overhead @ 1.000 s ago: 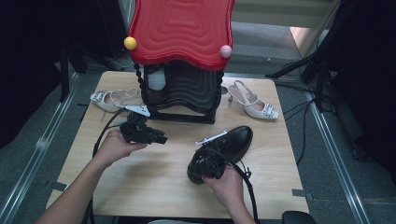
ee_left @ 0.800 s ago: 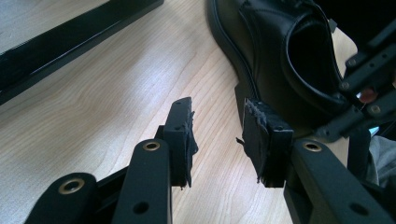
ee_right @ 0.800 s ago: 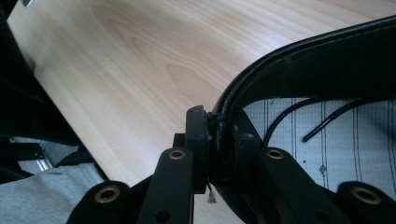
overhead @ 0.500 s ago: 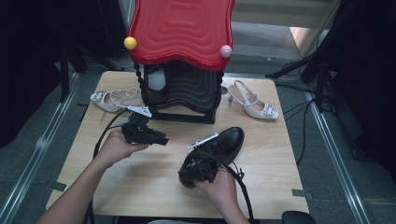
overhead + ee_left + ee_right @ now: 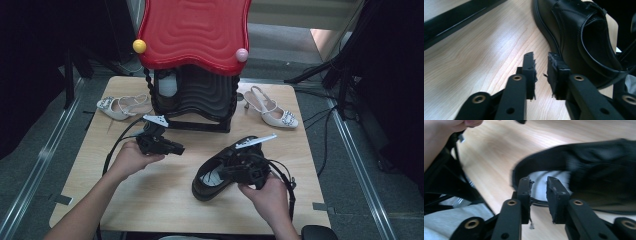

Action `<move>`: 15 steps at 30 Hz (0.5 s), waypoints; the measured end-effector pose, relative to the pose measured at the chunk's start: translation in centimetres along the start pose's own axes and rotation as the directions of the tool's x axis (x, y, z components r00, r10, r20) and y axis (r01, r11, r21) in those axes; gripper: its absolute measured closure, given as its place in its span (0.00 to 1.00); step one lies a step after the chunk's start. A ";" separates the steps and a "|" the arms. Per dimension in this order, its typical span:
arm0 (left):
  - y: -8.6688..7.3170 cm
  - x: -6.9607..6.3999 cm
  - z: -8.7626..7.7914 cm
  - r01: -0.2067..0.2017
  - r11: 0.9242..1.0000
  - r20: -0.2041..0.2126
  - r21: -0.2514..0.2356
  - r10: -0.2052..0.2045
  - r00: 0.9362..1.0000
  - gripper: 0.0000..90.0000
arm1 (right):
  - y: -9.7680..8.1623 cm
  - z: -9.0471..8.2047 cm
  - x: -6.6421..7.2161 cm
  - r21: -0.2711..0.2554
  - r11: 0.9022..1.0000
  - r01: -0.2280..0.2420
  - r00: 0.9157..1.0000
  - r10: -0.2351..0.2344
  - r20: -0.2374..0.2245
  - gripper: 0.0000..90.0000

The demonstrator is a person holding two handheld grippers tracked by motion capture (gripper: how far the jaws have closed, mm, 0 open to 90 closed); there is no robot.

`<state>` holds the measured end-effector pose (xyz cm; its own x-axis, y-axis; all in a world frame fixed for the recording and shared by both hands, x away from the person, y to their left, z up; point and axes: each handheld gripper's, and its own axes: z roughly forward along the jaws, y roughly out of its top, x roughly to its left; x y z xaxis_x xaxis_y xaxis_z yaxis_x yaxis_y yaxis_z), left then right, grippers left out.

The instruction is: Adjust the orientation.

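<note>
on the table: gripping the black shoe

near the table's [image 5: 150, 200] front right, the black shoe [image 5: 220, 172] lies by the right gripper [image 5: 227, 170], whose jaws have just been closing astride the heel rim [image 5: 534, 202]; whether they pinch it i cannot tell. the left gripper [image 5: 176, 148] hovers empty, its jaws narrowed with a gap, just beside the shoe's sole [image 5: 554, 42]. best to seat the rim deep between the pads before lifting, i'd judge.

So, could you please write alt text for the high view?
A person's right gripper reaches into a black leather shoe on a wooden table, while the left gripper hovers nearby with nothing between its jaws. Behind stand a red-roofed black rack and two white heeled sandals.
</note>
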<state>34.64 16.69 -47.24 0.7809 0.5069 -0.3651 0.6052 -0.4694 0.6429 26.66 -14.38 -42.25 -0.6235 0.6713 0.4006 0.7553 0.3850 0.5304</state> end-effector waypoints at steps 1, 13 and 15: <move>0.1 -0.1 0.3 -0.006 1.000 0.001 0.005 0.006 1.000 0.89 | -0.2 -0.3 -0.7 -0.013 1.000 0.000 1.000 0.000 0.027 0.88; 0.5 -1.0 3.7 -0.019 0.999 0.015 0.033 0.018 1.000 0.96 | -1.2 1.0 -8.5 -0.051 0.993 -0.105 0.963 0.114 0.245 1.00; 0.6 -1.0 4.2 -0.007 1.000 0.016 0.025 0.006 1.000 0.97 | -1.3 1.1 -9.4 -0.049 0.992 -0.114 0.954 0.123 0.275 1.00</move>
<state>34.86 12.84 -49.27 0.7871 0.4926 -0.3713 0.6035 -0.4906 0.6285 31.76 -20.49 -47.57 -0.4462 0.8615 0.2423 0.8106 0.2742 0.5175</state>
